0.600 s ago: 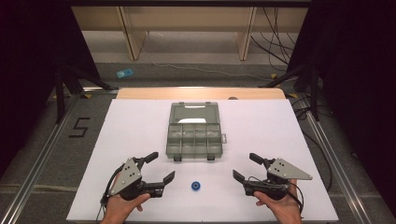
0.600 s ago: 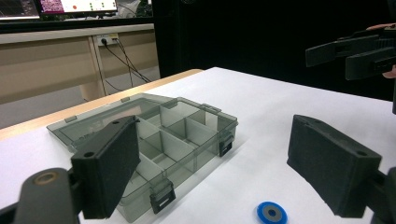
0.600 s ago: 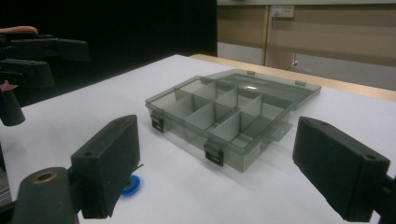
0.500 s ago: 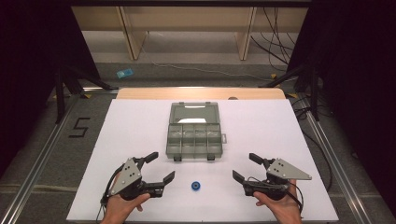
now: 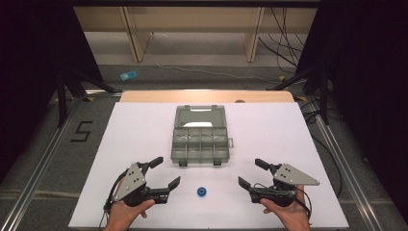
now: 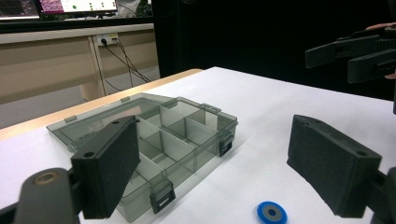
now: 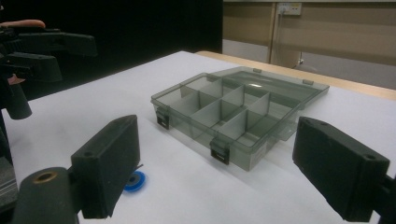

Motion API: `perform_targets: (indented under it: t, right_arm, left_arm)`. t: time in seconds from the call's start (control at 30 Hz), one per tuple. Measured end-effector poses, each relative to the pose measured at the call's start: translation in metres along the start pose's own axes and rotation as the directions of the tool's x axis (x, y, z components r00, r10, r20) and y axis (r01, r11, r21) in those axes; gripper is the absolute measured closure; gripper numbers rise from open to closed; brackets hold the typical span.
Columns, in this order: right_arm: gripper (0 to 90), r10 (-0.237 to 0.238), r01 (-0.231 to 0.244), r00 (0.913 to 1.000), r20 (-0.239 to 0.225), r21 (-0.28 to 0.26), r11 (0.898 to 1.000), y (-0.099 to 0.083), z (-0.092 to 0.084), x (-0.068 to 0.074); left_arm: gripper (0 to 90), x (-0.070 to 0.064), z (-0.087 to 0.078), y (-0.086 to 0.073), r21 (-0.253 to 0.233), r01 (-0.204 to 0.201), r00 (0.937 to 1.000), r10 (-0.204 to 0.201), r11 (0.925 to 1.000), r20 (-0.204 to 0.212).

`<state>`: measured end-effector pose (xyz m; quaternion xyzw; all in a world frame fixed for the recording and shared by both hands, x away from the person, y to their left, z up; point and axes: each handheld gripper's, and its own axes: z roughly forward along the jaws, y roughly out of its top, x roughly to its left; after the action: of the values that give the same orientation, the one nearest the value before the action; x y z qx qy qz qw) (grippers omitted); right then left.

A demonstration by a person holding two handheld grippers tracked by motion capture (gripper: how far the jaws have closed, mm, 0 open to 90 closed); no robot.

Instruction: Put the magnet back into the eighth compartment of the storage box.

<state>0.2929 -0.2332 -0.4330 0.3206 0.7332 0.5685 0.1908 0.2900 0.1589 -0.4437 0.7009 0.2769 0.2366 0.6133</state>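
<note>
Disc (image 5: 202, 192), small, blue with a grey centre, lay flat on the white table (image 5: 144, 130) between the two grippers, near the front edge and a little in front of the organizer box (image 5: 200, 141). Left gripper (image 5: 162, 172) sat with jaws spread wide and nothing between them; right gripper (image 5: 254, 173) was likewise wide open and empty. Both were held low over the table by the person's hands, the disc closer to the left gripper's near jaw.

Handling, as a judgement: the disc looked light, rigid and thin, probably smooth plastic, so slippery and prone to skid if nudged sideways. Lying flush, it gave little height to grab; best hold was likely across its rim, jaws coming down on either side with tips almost touching the table. Not fragile, but easy to flick away.

Box was open, smoky clear plastic, lid (image 5: 200, 117) folded back flat toward the far side, dividers making several small compartments, all apparently empty. Two dark latches hung on its front wall, facing the disc. Walls were low, so a drop from just above should clear them.

Room: plenty of bare white surface left and right of the box and around the disc. Front table edge was near the hands; a skidding disc could roll off there. Wooden strip showed past the far edge.
</note>
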Motion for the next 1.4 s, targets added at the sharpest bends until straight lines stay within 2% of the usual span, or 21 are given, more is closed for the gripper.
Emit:
perform_targets:
  t: [0.13, 0.23, 0.3, 0.4, 0.43, 0.47, 0.57, 0.6, 0.67, 0.73, 0.77, 0.8, 0.9, 0.97, 1.0, 1.1, 1.13, 1.17, 1.23, 1.3, 1.4]
  right_arm:
    - [15.9, 0.001, -0.001, 1.0, -0.003, 0.014, 1.0, 0.0, 0.0, 0.001]
    - [15.9, -0.011, 0.011, 0.9999, 0.0, 0.002, 1.0, 0.0, 0.001, 0.001]
    - [15.9, -0.009, 0.009, 0.9999, -0.011, 0.006, 1.0, 0.0, 0.002, 0.002]
    - [15.5, -0.01, 0.012, 0.9984, -0.055, 0.028, 1.0, 0.0, 0.004, 0.005]
    - [15.6, -0.029, 0.031, 0.9974, -0.067, 0.029, 0.999, 0.0, 0.008, 0.009]
    - [15.6, -0.054, 0.056, 0.9969, -0.058, 0.027, 0.998, 0.001, 0.009, 0.01]
    - [15.6, -0.06, 0.063, 0.9957, -0.071, 0.043, 0.997, 0.001, 0.01, 0.014]
    - [15.6, -0.086, 0.089, 0.9935, -0.075, 0.039, 0.995, 0.001, 0.012, 0.014]
    - [15.6, -0.089, 0.092, 0.9921, -0.089, 0.038, 0.995, 0.0, 0.013, 0.015]
    - [15.7, -0.087, 0.095, 0.9908, -0.104, 0.077, 0.992, 0.001, 0.013, 0.017]
    - [15.7, -0.087, 0.095, 0.9908, -0.104, 0.077, 0.992, 0.001, 0.013, 0.017]
    - [15.7, -0.112, 0.123, 0.9876, -0.111, 0.099, 0.988, 0.001, 0.016, 0.019]
    - [15.9, -0.122, 0.138, 0.9846, -0.125, 0.126, 0.982, 0.001, 0.019, 0.022]
    - [16.3, -0.147, 0.175, 0.9756, -0.163, 0.174, 0.969, 0.003, 0.023, 0.027]
    - [16.3, -0.147, 0.175, 0.9756, -0.163, 0.174, 0.969, 0.003, 0.023, 0.027]
    - [17.2, -0.173, 0.208, 0.9677, -0.183, 0.197, 0.958, 0.004, 0.028, 0.033]
    - [18.2, -0.187, 0.229, 0.9631, -0.194, 0.223, 0.947, 0.004, 0.031, 0.035]
    - [18.2, -0.187, 0.229, 0.9631, -0.194, 0.223, 0.947, 0.004, 0.031, 0.035]
    - [18.4, -0.194, 0.245, 0.9586, -0.208, 0.255, 0.936, 0.004, 0.035, 0.037]
    - [18.4, -0.194, 0.247, 0.9579, -0.212, 0.259, 0.934, 0.003, 0.036, 0.038]
    - [18.8, -0.201, 0.262, 0.9541, -0.222, 0.295, 0.919, 0.005, 0.039, 0.04]
  left_arm:
    - [16.5, 0.0, 0.0, 0.0, 0.001, 0.001, 1.0, -0.001, 1.0, -0.001]
    - [16.5, 0.0, 0.0, 0.0, 0.0, -0.009, 1.0, 0.009, 1.0, 0.0]
    - [16.4, 0.0, 0.0, 0.0, 0.0, -0.006, 1.0, 0.006, 1.0, 0.0]
    - [16.4, 0.0, 0.0, 0.0, 0.001, -0.006, 1.0, 0.006, 1.0, 0.0]
    - [16.5, 0.0, 0.0, 0.0, 0.001, -0.007, 1.0, 0.007, 1.0, 0.0]
    - [16.4, 0.0, 0.0, 0.0, 0.001, -0.007, 1.0, 0.007, 1.0, 0.0]
    - [16.5, 0.0, 0.0, 0.0, 0.002, -0.007, 1.0, 0.007, 1.0, 0.0]
    - [16.5, 0.0, 0.0, 0.0, 0.003, -0.008, 1.0, 0.008, 1.0, 0.0]
    - [16.5, 0.0, 0.001, 0.0, 0.004, -0.01, 0.9999, 0.01, 0.9999, 0.001]
    - [16.5, 0.0, 0.001, 0.0, 0.004, -0.012, 0.9999, 0.012, 0.9999, 0.001]
    - [16.5, 0.0, 0.001, 0.0, 0.004, -0.009, 1.0, 0.009, 1.0, 0.001]
    - [16.5, 0.0, 0.001, 0.0, 0.004, -0.007, 1.0, 0.007, 1.0, 0.002]
    - [16.5, 0.0, 0.001, -0.001, 0.006, -0.007, 1.0, 0.007, 1.0, 0.004]
    - [16.5, -0.001, 0.001, -0.001, 0.006, -0.006, 1.0, 0.006, 1.0, 0.005]
    - [16.5, 0.0, 0.001, -0.001, 0.006, -0.006, 1.0, 0.006, 1.0, 0.005]
    - [16.5, -0.001, 0.001, -0.001, 0.006, -0.004, 1.0, 0.004, 1.0, 0.006]
    - [16.5, -0.001, 0.001, -0.001, 0.006, -0.005, 1.0, 0.005, 1.0, 0.006]
    - [16.5, -0.001, 0.001, -0.001, 0.007, -0.004, 1.0, 0.004, 1.0, 0.006]
    - [16.4, -0.001, 0.001, -0.001, 0.007, -0.004, 1.0, 0.004, 1.0, 0.006]
    - [16.4, -0.001, 0.001, -0.001, 0.008, -0.002, 1.0, 0.002, 1.0, 0.006]
    - [16.4, -0.001, 0.003, -0.002, -0.002, -0.001, 0.9999, 0.001, 1.0, 0.011]
